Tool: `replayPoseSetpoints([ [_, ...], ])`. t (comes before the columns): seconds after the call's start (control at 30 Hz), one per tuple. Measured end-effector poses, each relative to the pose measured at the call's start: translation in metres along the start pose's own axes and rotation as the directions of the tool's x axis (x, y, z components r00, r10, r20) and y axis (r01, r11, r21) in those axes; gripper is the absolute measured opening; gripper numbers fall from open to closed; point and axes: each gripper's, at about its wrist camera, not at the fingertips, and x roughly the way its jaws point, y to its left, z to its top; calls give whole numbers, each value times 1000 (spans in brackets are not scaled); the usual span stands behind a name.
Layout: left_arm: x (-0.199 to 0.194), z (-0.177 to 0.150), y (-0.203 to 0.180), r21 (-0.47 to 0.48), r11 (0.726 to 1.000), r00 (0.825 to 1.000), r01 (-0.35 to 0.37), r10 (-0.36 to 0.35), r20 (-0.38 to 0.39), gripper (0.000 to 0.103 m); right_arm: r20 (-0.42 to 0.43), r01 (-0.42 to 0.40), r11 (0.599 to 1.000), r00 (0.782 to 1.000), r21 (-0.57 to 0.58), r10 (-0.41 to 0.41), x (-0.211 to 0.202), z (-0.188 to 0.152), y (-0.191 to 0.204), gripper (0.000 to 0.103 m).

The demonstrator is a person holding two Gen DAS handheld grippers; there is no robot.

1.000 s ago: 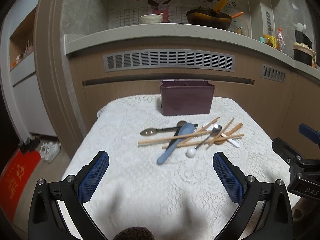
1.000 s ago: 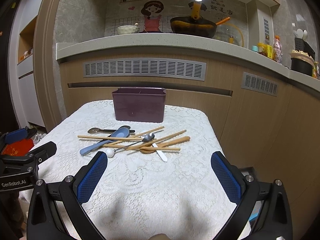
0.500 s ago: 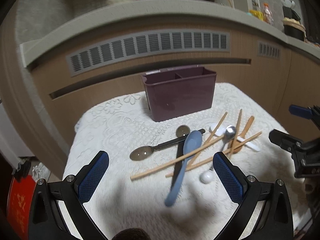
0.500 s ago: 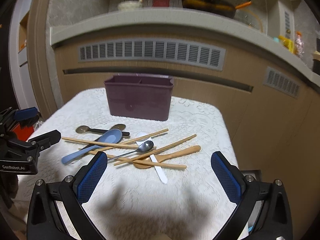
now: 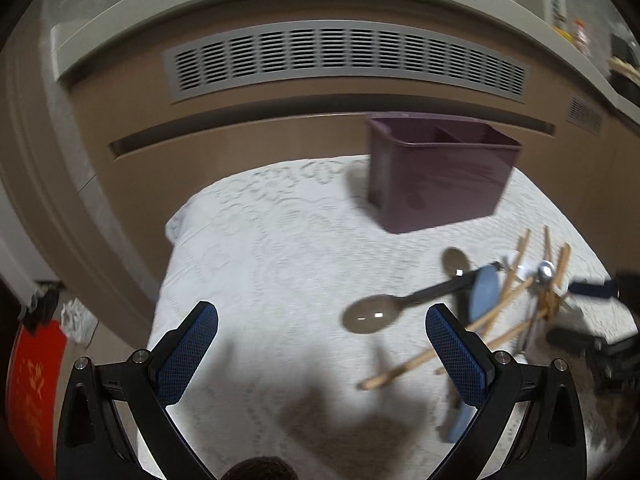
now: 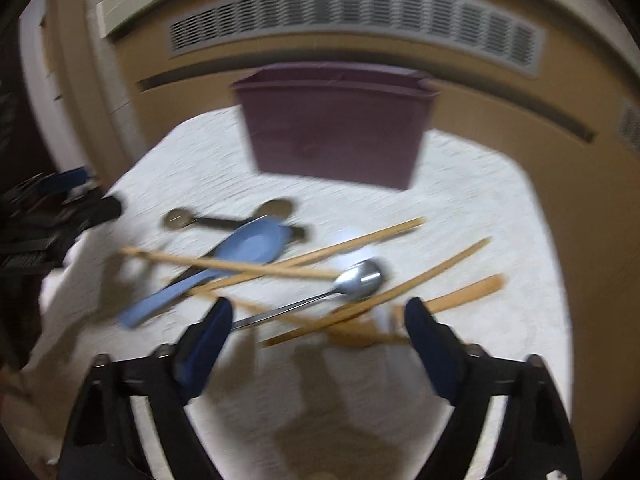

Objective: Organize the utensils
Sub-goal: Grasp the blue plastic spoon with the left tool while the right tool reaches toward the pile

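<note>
Both views blurred. Left gripper [image 5: 322, 334] hung over bare lace cloth [image 5: 256, 256] on the surface, jaws wide apart with nothing between them, blue pads [image 5: 188, 354] clear of everything. Just right of its right pad lay a dark-handled spoon [image 5: 372, 316], bowl toward the left, and beyond it a pale blue spoon [image 5: 484, 290] among crossed wooden chopsticks [image 5: 496, 312]. Stood farther back, right of centre, a purple divided utensil box [image 5: 440, 184], upright, with what its compartments held not made out.

Right gripper [image 6: 318, 316] tilted down at the heap's near edge, jaws closing yet not pressing on anything; between them crossed the handle of a steel spoon [image 6: 360, 278] and ends of the chopsticks [image 6: 376, 298]. Lay a wooden spoon [image 6: 468, 292] to the right. Seen at the far left edge, the left gripper's dark body
</note>
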Motion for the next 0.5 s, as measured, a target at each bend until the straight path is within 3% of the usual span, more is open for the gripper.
replayPoseSetpoints([
  [0.13, 0, -5, 3, -3, 1000, 1000, 29, -29, -13, 103, -38, -57, 998, 998, -33, 56, 10, -1, 19, 52],
  [0.3, -5, -9, -19, 62, 994, 996, 91, -90, -21, 101, -19, 90, 996, 996, 2, -90, 19, 16, 1, 52],
  [0.37, -6, -8, -26, 78, 991, 994, 106, -105, -16, 95, -23, 137, 990, 990, 19, -137, 22, 19, -7, 52],
  [0.4, -5, -6, -28, 79, 991, 994, 107, -106, -17, 87, -31, 150, 988, 988, 36, -149, 23, 19, -12, 52],
  [0.5, -4, -4, -29, 79, 990, 993, 113, -112, -24, 73, -50, 144, 985, 989, 93, -140, 22, 16, -24, 53],
])
